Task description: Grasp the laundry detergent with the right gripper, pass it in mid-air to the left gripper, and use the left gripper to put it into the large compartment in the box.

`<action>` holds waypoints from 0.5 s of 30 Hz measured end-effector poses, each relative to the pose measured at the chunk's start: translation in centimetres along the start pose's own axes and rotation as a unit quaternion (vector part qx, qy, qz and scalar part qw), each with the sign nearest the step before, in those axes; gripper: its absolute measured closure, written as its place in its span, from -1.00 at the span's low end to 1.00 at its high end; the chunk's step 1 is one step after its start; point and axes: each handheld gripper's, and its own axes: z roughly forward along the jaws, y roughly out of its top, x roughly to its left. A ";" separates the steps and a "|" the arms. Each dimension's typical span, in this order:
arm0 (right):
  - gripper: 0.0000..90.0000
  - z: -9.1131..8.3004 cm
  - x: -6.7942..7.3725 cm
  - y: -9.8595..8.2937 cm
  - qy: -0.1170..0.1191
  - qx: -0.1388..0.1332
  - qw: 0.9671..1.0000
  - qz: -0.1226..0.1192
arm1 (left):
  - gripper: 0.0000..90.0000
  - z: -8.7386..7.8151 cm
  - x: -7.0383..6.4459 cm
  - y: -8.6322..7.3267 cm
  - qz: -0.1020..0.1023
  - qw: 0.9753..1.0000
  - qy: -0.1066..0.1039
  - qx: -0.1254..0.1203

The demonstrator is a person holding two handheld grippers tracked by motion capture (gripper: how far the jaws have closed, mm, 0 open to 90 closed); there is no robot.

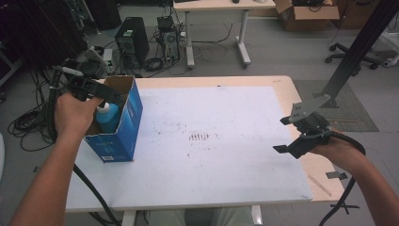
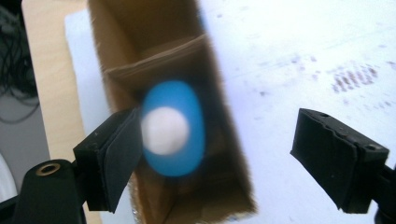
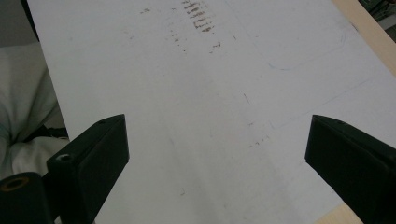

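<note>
At the near right edge of the table (image 1: 282,89), the right gripper (image 1: 289,135) is hovering with its jaws spread wide and nothing between them; in the right gripper view they are framing only the bare white sheet (image 3: 210,116) and a patch of brown smudges (image 3: 198,18) farther off. Across the sheet, at the left side of the table, a blue box (image 1: 117,127) is standing open at the top, with a blue bottle (image 1: 107,117) sitting upright inside it, its white cap (image 2: 164,130) facing up. The left gripper (image 1: 101,92) is hanging over the box mouth, released; in the left gripper view one jaw is lying just beside the cap and the other is standing well apart over the sheet, so the cardboard wall (image 2: 224,140) is sitting between that jaw and the bottle. Beyond the table, a computer tower (image 1: 131,40), tangled cables (image 1: 160,59), a second desk (image 1: 221,5) and a cardboard carton (image 1: 308,14) are standing on the floor.
</note>
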 end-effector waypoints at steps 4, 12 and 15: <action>-0.87 -0.1 0.0 0.0 0.000 0.000 1.000 0.002 | -0.67 -1.4 -1.6 0.3 0.024 1.000 -0.009 -0.001; -0.87 -0.4 0.2 0.0 -0.002 -0.003 1.000 0.002 | -0.80 -2.9 -4.5 1.0 0.072 0.996 -0.050 0.006; -0.87 -0.5 0.2 -0.1 -0.003 -0.003 1.000 0.003 | -0.84 -3.1 -5.3 1.2 0.083 0.995 -0.062 0.003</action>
